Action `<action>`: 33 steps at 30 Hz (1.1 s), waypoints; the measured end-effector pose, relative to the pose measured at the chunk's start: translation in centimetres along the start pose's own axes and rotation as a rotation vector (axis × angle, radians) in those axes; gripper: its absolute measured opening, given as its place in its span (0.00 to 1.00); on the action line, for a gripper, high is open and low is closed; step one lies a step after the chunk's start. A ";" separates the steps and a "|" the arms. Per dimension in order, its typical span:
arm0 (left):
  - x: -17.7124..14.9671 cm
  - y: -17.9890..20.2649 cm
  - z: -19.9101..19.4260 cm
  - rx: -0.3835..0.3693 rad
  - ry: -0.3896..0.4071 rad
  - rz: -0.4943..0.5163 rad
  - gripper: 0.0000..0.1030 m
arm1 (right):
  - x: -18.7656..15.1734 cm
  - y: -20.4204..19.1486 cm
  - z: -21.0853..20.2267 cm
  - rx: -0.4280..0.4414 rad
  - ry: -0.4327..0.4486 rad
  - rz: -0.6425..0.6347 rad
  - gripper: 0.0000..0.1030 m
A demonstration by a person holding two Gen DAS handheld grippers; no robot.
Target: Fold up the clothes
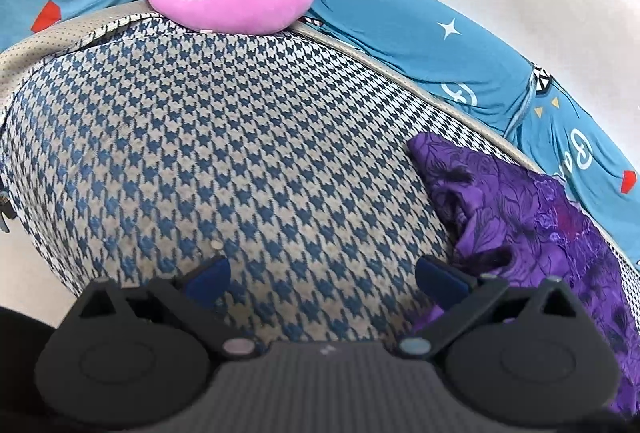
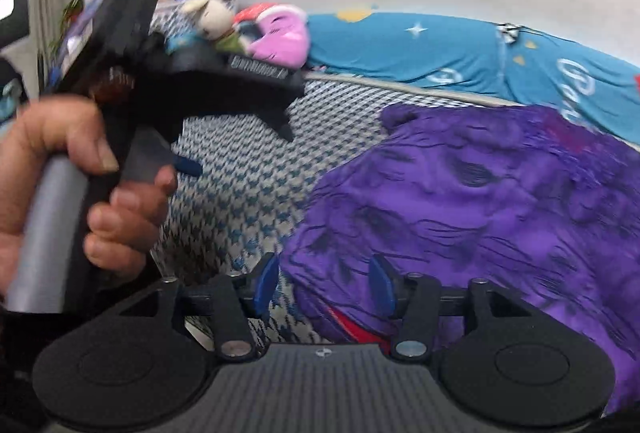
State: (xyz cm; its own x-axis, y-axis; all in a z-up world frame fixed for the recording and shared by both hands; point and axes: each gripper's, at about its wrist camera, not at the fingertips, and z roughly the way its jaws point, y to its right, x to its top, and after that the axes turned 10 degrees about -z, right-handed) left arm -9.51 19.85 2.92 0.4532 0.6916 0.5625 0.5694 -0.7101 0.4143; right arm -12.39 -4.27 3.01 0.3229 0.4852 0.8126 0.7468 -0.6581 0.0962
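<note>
Lying bunched at the right of the frame on the houndstooth bed [image 1: 224, 137], the purple garment [image 2: 500, 201] looks unfolded; right gripper [image 2: 324, 283] hovers half-spread at its hem, left gripper [image 1: 322, 275] wide, empty (a hem grab seems due).

The garment [image 2: 500, 201] is thin purple cloth, creased, with a slight sheen. The cover [image 1: 224, 153] is coarse woven houndstooth fabric — matt. The moon toy [image 1: 240, 1] is soft plush. Both grippers [image 1: 322, 279] [image 2: 323, 283] are matt black plastic — ribbed in the middle.
</note>
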 end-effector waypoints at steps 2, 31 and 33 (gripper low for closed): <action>0.1 -0.2 -0.1 0.000 0.002 -0.001 1.00 | 0.0 -0.8 1.2 -0.006 -0.017 -0.043 0.50; 0.8 1.2 -2.6 0.081 0.211 0.033 1.00 | 0.3 0.3 1.9 0.311 -0.032 0.110 0.23; 0.5 1.9 -2.6 0.067 0.206 0.057 1.00 | 0.1 -0.2 1.4 0.315 -0.034 0.088 0.26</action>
State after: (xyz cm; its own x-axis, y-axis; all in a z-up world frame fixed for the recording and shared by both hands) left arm -9.96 18.53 5.86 0.3400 0.6037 0.7210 0.5944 -0.7321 0.3328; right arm -11.70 -3.34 2.29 0.4095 0.4568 0.7897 0.8566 -0.4904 -0.1605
